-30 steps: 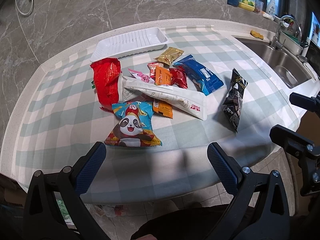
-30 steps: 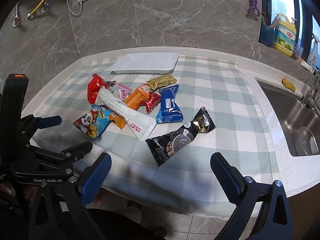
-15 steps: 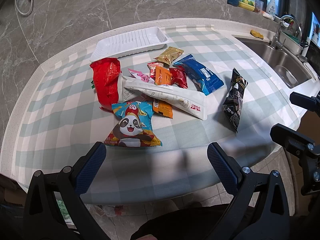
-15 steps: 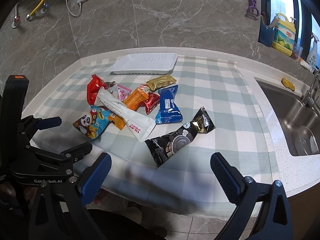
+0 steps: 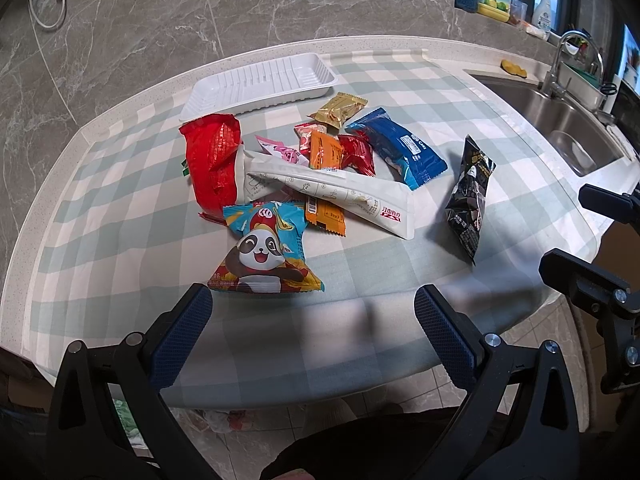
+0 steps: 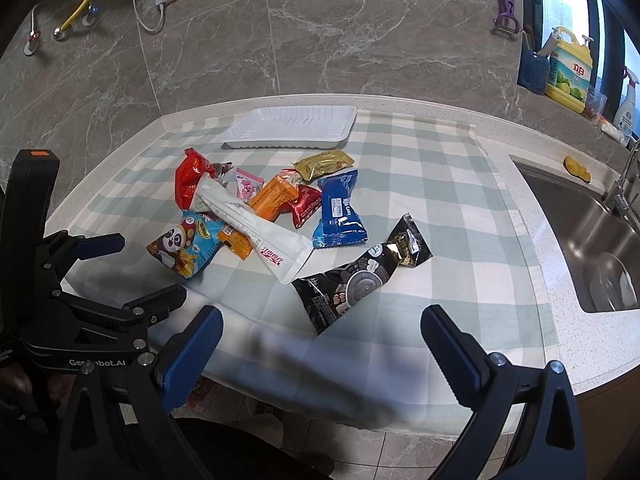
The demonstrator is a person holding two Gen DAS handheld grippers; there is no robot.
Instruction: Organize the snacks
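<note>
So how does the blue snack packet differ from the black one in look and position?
The blue packet is short and plump with white print, while the black packet is longer and flatter with a gold end. The blue packet lies against the heap beside a small red packet, while the black packet lies apart from the heap, nearer the counter's front edge. Both are sealed, lie on the checked cloth, and are outside the white tray.

A loose heap of snack packets (image 5: pixel 320 172) lies flat on the checked cloth: red, white, blue, orange, gold, panda-printed. A black packet (image 5: pixel 470 196) lies apart. The white tray (image 5: pixel 260 84) behind is empty.
</note>
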